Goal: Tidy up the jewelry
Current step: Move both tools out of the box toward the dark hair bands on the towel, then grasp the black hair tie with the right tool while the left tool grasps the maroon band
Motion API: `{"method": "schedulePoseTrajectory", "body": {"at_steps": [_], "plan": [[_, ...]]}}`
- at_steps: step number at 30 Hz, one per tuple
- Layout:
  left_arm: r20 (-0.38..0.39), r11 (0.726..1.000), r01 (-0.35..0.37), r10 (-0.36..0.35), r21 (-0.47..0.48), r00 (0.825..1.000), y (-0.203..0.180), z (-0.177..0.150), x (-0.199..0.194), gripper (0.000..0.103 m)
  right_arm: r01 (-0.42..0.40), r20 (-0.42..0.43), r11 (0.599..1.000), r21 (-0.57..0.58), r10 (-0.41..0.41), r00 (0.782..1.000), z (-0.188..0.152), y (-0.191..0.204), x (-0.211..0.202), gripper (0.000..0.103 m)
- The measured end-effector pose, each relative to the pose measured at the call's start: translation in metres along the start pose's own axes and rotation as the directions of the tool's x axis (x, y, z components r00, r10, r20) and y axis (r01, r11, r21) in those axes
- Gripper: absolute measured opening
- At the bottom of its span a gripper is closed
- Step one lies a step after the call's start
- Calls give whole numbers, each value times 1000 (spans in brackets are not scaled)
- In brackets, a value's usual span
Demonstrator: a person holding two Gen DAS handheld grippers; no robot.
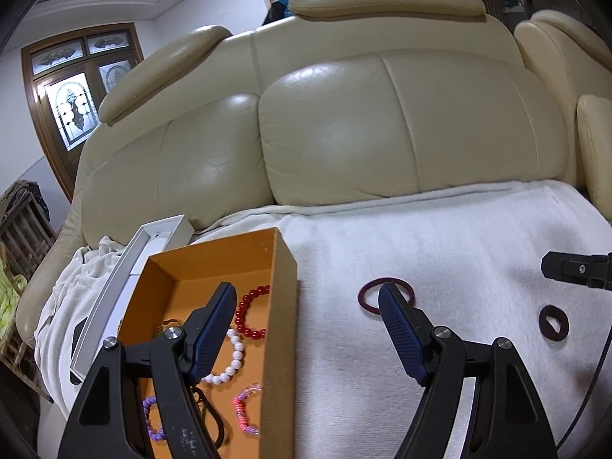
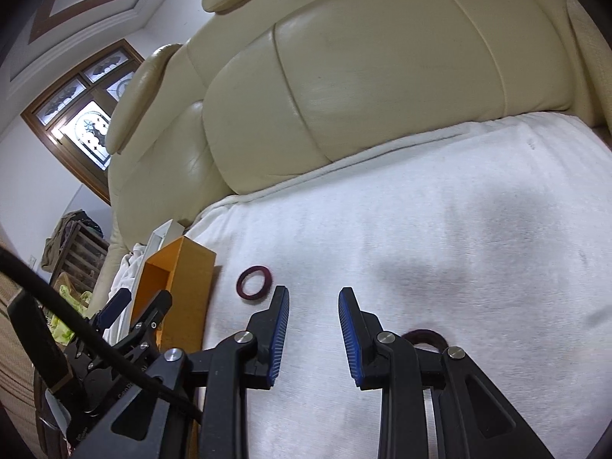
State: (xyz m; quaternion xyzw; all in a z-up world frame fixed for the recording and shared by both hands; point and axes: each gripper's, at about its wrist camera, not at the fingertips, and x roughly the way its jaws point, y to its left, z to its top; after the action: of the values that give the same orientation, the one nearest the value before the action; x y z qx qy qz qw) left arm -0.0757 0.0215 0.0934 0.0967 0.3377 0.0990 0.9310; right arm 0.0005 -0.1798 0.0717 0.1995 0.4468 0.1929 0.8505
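Both grippers, left gripper (image 1: 306,298) and right gripper (image 2: 313,294), stand open and empty. Maroon ring (image 1: 386,295) lies on the blanket (image 1: 459,229), right of the orange box (image 1: 285,306). Dark band (image 1: 553,323), probably a hair tie, lies nearer right. Next: close on ring, transfer to box.

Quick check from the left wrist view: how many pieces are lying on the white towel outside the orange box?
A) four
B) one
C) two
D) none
C: a maroon ring and a dark hair tie lie on the white towel, both to the right of the orange box; the beaded bracelets are inside the box.
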Motion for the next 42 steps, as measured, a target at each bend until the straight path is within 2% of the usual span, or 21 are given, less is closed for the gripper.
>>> {"method": "schedulePoseTrajectory", "body": {"at_steps": [7,12,15,20,25,28,30,34,38,42], "plan": [[-36,998,11,-9,56,999,-10,-7,9,77,81,-51,997,8,-80,995,-7,-23,-8,30],[-60,996,18,-13,82,998,-12,-14,12,77,146,-75,987,62,-142,987,-16,-49,-19,30],[-71,996,16,-9,92,997,-11,-18,13,77,161,-103,983,88,-151,983,-24,-58,-20,30],[-89,996,16,-8,88,996,-6,-21,16,77,219,-123,974,56,-211,970,-29,-57,-12,30],[-102,997,11,-2,83,995,-3,-21,21,77,234,-146,970,61,-223,964,-27,-57,4,27],[-107,997,15,-7,75,994,-3,-19,23,77,266,-166,963,31,-258,952,-28,-56,20,15],[-105,998,16,-9,69,994,-2,-16,24,77,286,-141,958,-8,-284,948,-27,-52,24,13],[-99,999,10,-5,50,995,1,-13,27,77,275,-115,961,5,-273,955,-27,-56,25,12],[-99,999,51,-49,18,994,-2,-10,32,77,260,-102,965,27,-256,961,-24,-65,25,12],[-74,997,62,-59,40,996,-17,-4,36,77,250,-93,968,34,-246,965,-22,-69,25,12]]}}
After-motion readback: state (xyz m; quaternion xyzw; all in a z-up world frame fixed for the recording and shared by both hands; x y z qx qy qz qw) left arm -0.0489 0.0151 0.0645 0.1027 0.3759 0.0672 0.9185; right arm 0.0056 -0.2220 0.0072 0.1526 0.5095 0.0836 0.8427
